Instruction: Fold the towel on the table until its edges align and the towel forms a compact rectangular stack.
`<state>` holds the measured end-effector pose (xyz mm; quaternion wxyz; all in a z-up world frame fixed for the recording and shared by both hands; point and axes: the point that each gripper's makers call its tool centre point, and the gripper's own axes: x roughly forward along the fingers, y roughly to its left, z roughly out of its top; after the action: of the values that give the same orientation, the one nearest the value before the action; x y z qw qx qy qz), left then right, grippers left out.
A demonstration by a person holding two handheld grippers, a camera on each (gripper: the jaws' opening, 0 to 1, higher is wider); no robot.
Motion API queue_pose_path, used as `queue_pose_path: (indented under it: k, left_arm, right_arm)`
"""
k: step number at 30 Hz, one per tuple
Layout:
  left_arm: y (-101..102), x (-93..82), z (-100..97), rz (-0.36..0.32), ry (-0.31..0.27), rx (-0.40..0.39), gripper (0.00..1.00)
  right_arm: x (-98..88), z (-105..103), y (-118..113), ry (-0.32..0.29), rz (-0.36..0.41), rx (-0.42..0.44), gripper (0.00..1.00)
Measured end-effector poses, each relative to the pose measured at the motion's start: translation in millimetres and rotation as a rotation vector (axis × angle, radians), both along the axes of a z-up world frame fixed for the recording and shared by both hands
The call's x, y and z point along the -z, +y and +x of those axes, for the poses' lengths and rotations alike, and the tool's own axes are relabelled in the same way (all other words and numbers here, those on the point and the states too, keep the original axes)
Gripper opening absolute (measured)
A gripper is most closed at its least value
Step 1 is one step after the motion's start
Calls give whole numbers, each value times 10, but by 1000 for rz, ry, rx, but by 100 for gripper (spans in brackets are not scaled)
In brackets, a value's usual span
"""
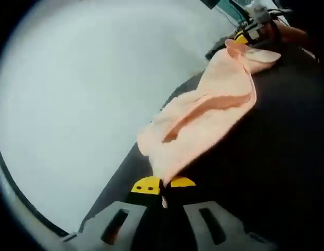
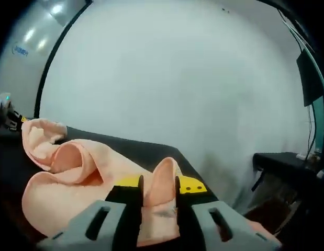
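Peach terry-cloth towel (image 1: 206, 112), soft and rumpled; lies stretched across the dark table (image 1: 277, 157) from lower centre to upper right of the left gripper view, slack and creased along its length, not yet a flat stack. Left tongs (image 1: 163, 189), grey with yellow tips; closed narrow on one towel corner at lower centre, presumably to carry that edge over. Right tongs (image 2: 159, 191), same make; clamped on a fold of towel (image 2: 73, 172) standing up between the yellow tips at lower centre of the right gripper view; remaining cloth rolls away to the lower left. Both corners pinched at once, judged so the edges travel together and align. Pale wall (image 2: 177, 78); backdrop.
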<state>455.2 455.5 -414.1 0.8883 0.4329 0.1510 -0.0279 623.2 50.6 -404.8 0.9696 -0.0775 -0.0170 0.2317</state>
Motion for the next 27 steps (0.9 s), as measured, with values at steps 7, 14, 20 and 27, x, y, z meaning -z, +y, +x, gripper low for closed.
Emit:
queue_pose_path:
  k: [7,14,20,27]
  left_arm:
    - [266,-245,-538,236,62,-26,2]
    - [151,-275,-1237,313,155,79,2]
    - [40,-147,-1740,420,321,147,2]
    - [-331,16,-2230,278,498,263,2]
  right_arm:
    - [-44,-41,59,-16,16,-36,21]
    - [-43,-96,126,-4,31,-75,21]
    - [-11,-108,170,-1,6,-91,21]
    - [-10,-108,170,-1,9,-89,21]
